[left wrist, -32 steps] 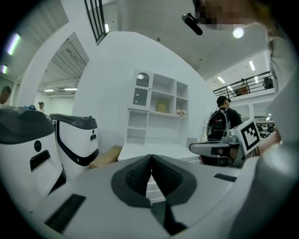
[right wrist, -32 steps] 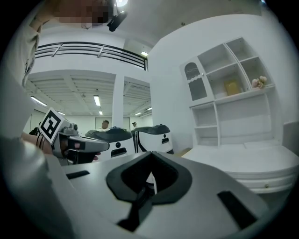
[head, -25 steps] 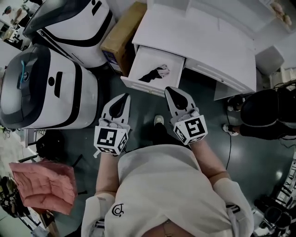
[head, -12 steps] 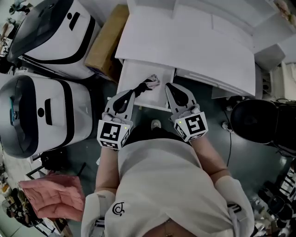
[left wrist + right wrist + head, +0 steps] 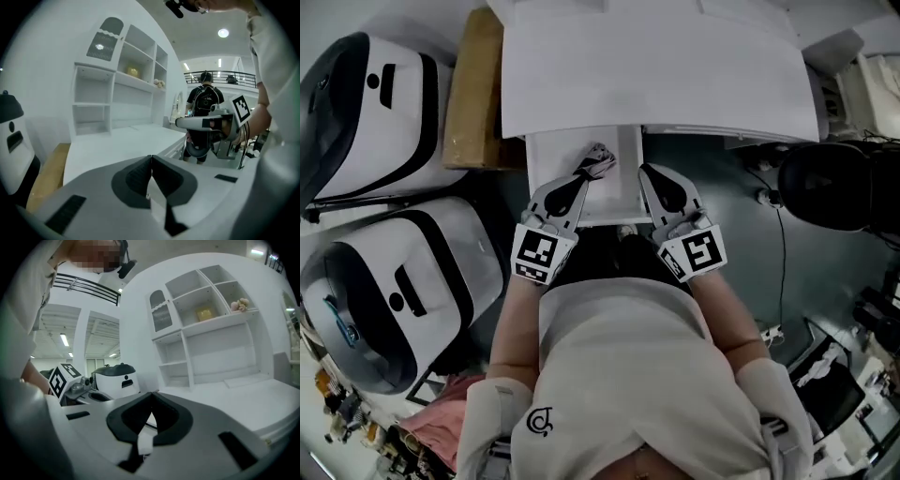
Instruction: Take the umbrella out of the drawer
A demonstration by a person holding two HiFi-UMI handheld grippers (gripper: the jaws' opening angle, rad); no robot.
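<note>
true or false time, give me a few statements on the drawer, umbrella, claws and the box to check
1. The drawer is open. True.
2. The umbrella is already out of the drawer. False: it lies inside it.
3. The left claw is shut and empty. True.
4. The right claw grips the umbrella. False: it is shut on nothing.
5. The cardboard box sits to the right of the desk. False: in the head view it is at the desk's left.

Black umbrella [image 5: 592, 167], white drawer [image 5: 624, 173], brown cardboard box [image 5: 471, 89].
</note>
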